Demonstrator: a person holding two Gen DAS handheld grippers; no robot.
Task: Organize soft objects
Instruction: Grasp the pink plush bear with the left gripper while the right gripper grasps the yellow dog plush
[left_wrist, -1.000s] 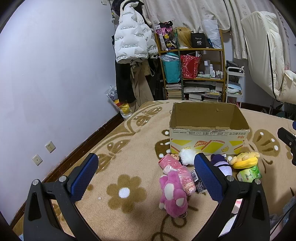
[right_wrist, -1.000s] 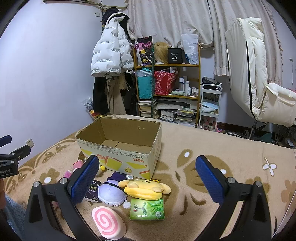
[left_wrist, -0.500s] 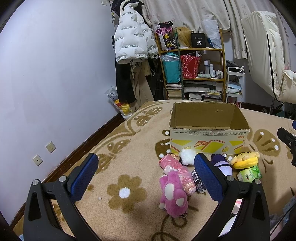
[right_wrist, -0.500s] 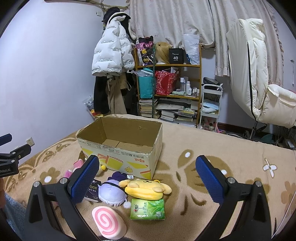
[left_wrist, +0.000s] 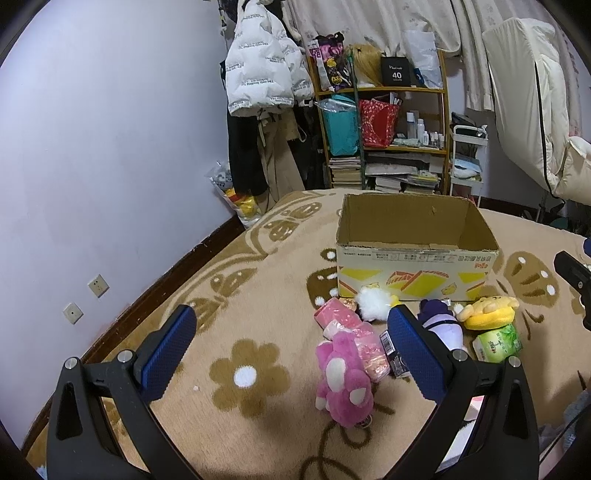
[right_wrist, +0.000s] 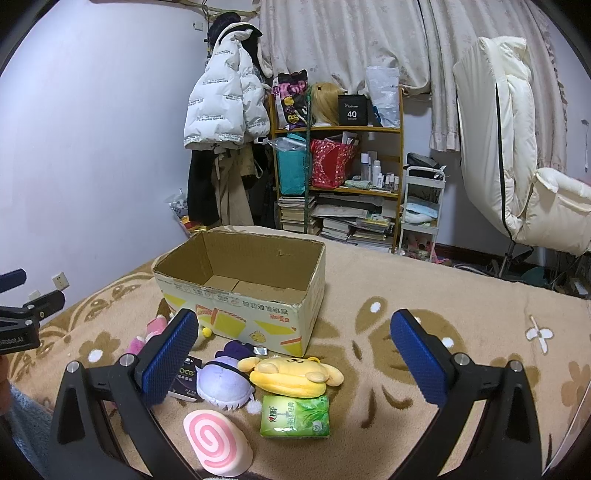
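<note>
Nearest the right gripper (right_wrist: 293, 363), whose fingers stand spread wide and grasp nothing, a pink swirl cushion (right_wrist: 218, 441) and a green tissue pack (right_wrist: 295, 416) lie on the flowered blanket (right_wrist: 461, 295); just beyond them are a yellow dog plush (right_wrist: 291, 374) and a purple plush (right_wrist: 225, 380). The left gripper (left_wrist: 291, 354) is likewise released and empty, poised above a pink plush (left_wrist: 343, 384) beside pink packets (left_wrist: 351, 325). All look light and squashy, likely best pinched across the body's thickest part. Farther back, towards the blanket's far edge, the cardboard box (right_wrist: 243, 295) stands open with nothing visible inside
</note>
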